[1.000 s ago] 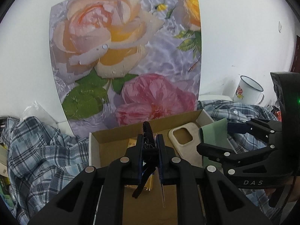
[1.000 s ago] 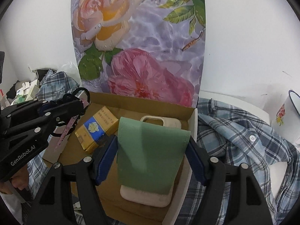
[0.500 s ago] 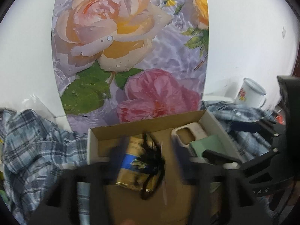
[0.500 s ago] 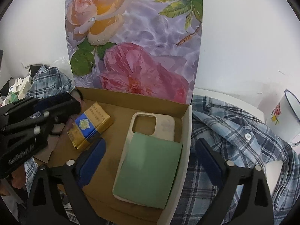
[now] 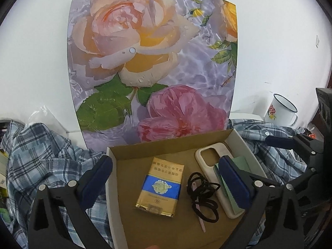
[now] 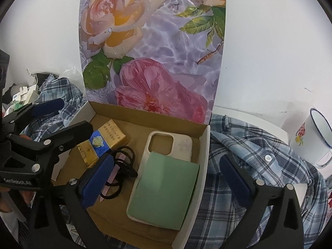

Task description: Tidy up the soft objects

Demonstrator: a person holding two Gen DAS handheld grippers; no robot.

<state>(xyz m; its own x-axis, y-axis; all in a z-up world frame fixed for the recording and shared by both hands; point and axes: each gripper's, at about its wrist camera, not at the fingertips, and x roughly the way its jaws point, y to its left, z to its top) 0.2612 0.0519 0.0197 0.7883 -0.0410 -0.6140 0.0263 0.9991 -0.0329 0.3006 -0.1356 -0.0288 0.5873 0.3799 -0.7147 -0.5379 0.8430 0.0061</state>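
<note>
Hair ties [image 5: 204, 196]: a black tangle with a thin pink stick through it, lying loose on the box floor between the fingers of the left gripper [image 5: 166, 183], toward its right finger. A second ago that gripper was clamped on them.
Green cloth [image 6: 166, 188]: flat on the pale phone case [image 6: 172, 145], between the fingers of the right gripper [image 6: 166, 178] and touching neither. A second ago it hung upright in that grip.
Left gripper: its jaws have just been opening and now stand wide, nothing pressed between the pads.
Right gripper: its jaws too have just been opening; they gape, holding nothing, one finger inside the box, the other outside over the shirt.
Meaning for the task: both soft things look delivered, so both hands seem free for the next item.
Cardboard box [image 5: 166, 147]: open, under both grippers; the gold and blue packet [image 5: 160, 188] lies left of the hair ties.
Plaid shirt [image 6: 259, 166]: crumpled around the box on both sides, probably the soft thing left.
Backdrop: a rose-printed panel [image 5: 153, 62] stands beyond the box against a white wall.
Enamel mug [image 6: 317, 139]: far right on the white tabletop.
</note>
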